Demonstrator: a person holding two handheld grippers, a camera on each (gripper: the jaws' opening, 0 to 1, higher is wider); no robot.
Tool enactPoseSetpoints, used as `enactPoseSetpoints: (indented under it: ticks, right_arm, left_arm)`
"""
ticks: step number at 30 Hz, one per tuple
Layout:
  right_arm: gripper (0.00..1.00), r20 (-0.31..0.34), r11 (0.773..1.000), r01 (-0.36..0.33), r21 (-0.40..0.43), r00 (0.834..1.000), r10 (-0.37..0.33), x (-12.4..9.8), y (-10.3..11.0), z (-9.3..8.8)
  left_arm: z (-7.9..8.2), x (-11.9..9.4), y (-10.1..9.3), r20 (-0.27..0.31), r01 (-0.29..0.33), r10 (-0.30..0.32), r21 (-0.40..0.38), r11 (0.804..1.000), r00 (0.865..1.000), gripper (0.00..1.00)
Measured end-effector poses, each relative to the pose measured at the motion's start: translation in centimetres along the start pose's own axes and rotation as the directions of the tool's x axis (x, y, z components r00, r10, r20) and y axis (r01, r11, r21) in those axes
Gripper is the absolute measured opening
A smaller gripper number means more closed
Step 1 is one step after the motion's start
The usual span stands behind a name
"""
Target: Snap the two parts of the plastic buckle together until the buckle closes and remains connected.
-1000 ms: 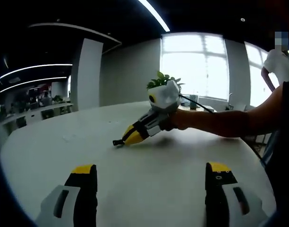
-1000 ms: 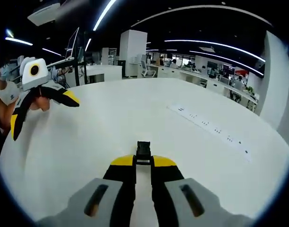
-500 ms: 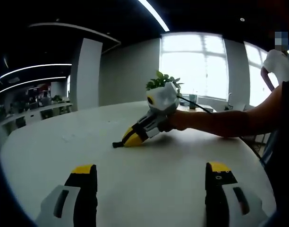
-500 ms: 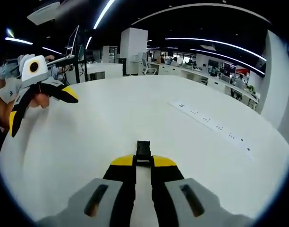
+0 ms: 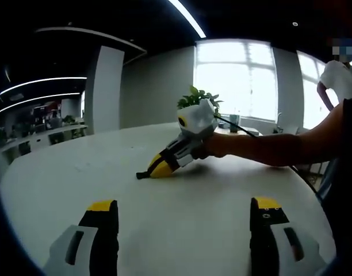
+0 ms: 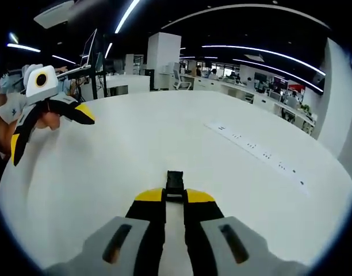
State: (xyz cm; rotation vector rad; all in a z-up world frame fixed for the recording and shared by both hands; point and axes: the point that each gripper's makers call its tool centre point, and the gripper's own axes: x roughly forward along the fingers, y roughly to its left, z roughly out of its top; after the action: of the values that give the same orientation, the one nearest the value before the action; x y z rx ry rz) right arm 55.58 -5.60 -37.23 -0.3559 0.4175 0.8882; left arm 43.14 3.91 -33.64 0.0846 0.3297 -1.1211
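The broad white surface [image 6: 233,190] stretched across an open office, with a strip of small markings [image 6: 253,152] lying on it well off to one side. The left gripper [image 5: 184,241] hovered above the surface, its fingers [image 5: 104,218] spread wide apart. The right gripper [image 6: 175,198] had its fingers pressed together on a small black buckle part [image 6: 175,183], which stuck out just past the yellow fingertips, low over the surface.

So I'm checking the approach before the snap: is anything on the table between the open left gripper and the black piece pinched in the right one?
Nothing visible. The left gripper has open jaws, and bare white table lies ahead to the right gripper, shut on the small black plastic buckle part.
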Motion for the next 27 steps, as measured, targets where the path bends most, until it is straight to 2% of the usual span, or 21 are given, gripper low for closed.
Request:
enactPoseSetpoints:
  ticks: [16, 18, 21, 23, 25, 26, 27]
  right_arm:
    - [0.13, 0.018, 0.999, -0.033, -0.022, 0.999, 0.033, -0.2, 0.5, 0.0]
    - [0.27, 0.041, 1.0, -0.03, -0.005, 0.999, 0.03, -0.1, 0.5, 0.2]
    - [0.27, 0.051, 1.0, -0.031, -0.004, 0.998, 0.031, -0.3, 0.6, 0.4]
    - [0.32, 0.064, 0.999, -0.036, 0.002, 0.997, 0.036, -0.3, 0.6, 0.7]
    - [0.52, 0.112, 0.999, -0.042, 0.03, 0.993, 0.039, -0.2, 0.8, 1.5]
    - [0.65, 0.141, 0.998, -0.043, 0.04, 0.989, 0.037, -0.1, 0.8, 2.1]
    - [0.72, 0.137, 0.999, -0.037, 0.038, 0.99, 0.032, -0.2, 0.7, 2.0]
  left_arm:
    - [0.0, 0.0, -0.1, 0.003, 0.003, -0.003, 0.001, 1.0, 1.0, 0.98]
    - [0.0, 0.0, -0.1, 0.003, 0.005, -0.005, 0.001, 1.0, 1.0, 0.98]
    - [0.1, 0.0, -0.2, 0.006, 0.005, -0.005, 0.002, 1.0, 1.0, 0.98]
    - [0.1, 0.0, -0.2, 0.008, 0.006, -0.006, 0.002, 1.0, 1.0, 0.99]
    - [0.1, 0.1, -0.3, 0.007, 0.008, -0.008, 0.002, 1.0, 1.0, 0.99]
    - [0.1, 0.1, -0.3, 0.006, 0.008, -0.008, 0.003, 1.0, 1.0, 0.99]
    - [0.1, 0.1, -0.3, 0.006, 0.009, -0.009, 0.003, 1.0, 1.0, 0.99]
